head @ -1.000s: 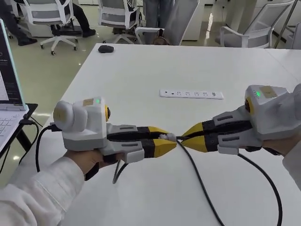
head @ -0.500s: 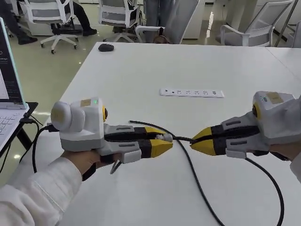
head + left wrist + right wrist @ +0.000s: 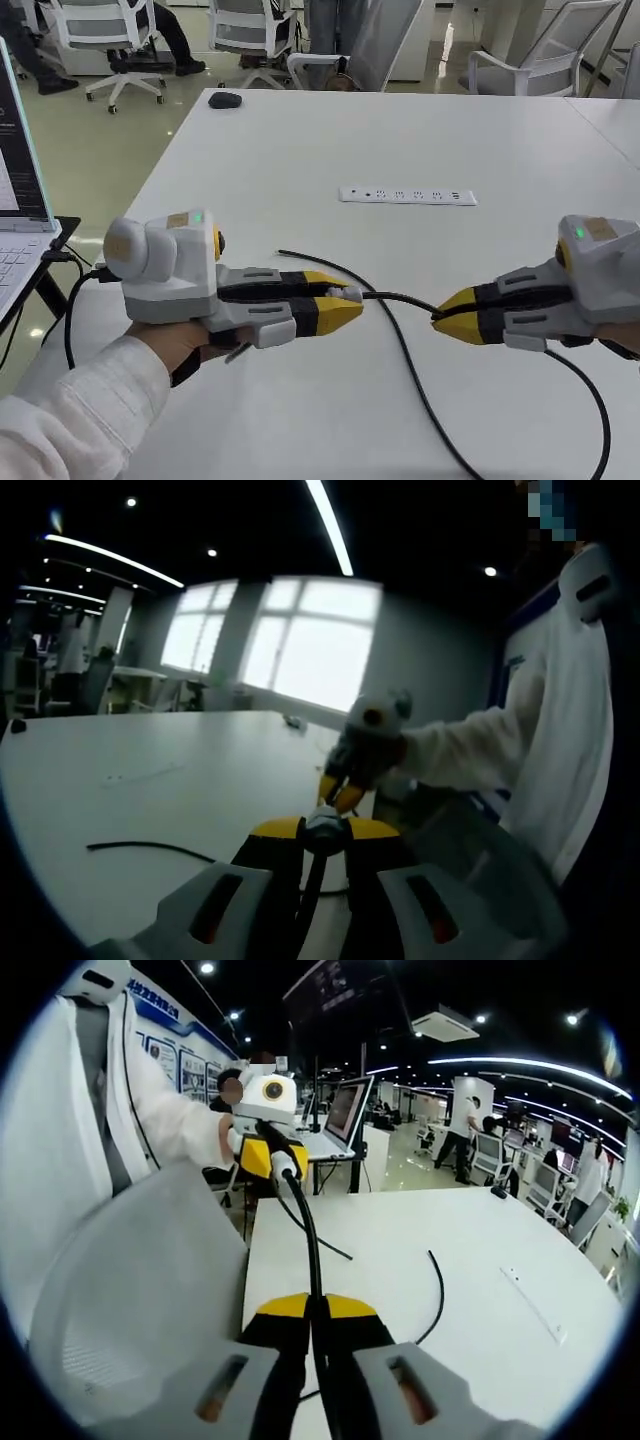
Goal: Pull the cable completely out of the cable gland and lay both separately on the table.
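The white surface (image 3: 330, 140) takes up most of the head view, from the bottom edge up to the office chairs (image 3: 100, 30) along the top. A laptop (image 3: 15, 200) stands at the far left edge, beside the surface.

My left claw (image 3: 352, 300) reaches in from the lower left, pointing right and held above the surface. Its jaws are closed around the cable gland (image 3: 323, 830). My right claw (image 3: 440, 321) comes in from the right edge, pointing left. Its tips are near the left claw's but apart from them, and its jaws are clamped on the cable (image 3: 400, 298).

That black cable spans the gap between the two claws, from the gland to my right tips. In the right gripper view it rises up the middle of the frame from my own jaws to the gland at upper left. More black cable lies on the surface in a long curve, from just above the left claw down to the bottom edge right of centre. I cannot tell how it joins the held span.

A white power strip (image 3: 407, 198) lies flat at centre, above both claws and well apart from them. A dark mouse (image 3: 225, 100) sits at upper left. The gland is a small pale grey piece pinched between my left tips, at bottom centre of the left gripper view.
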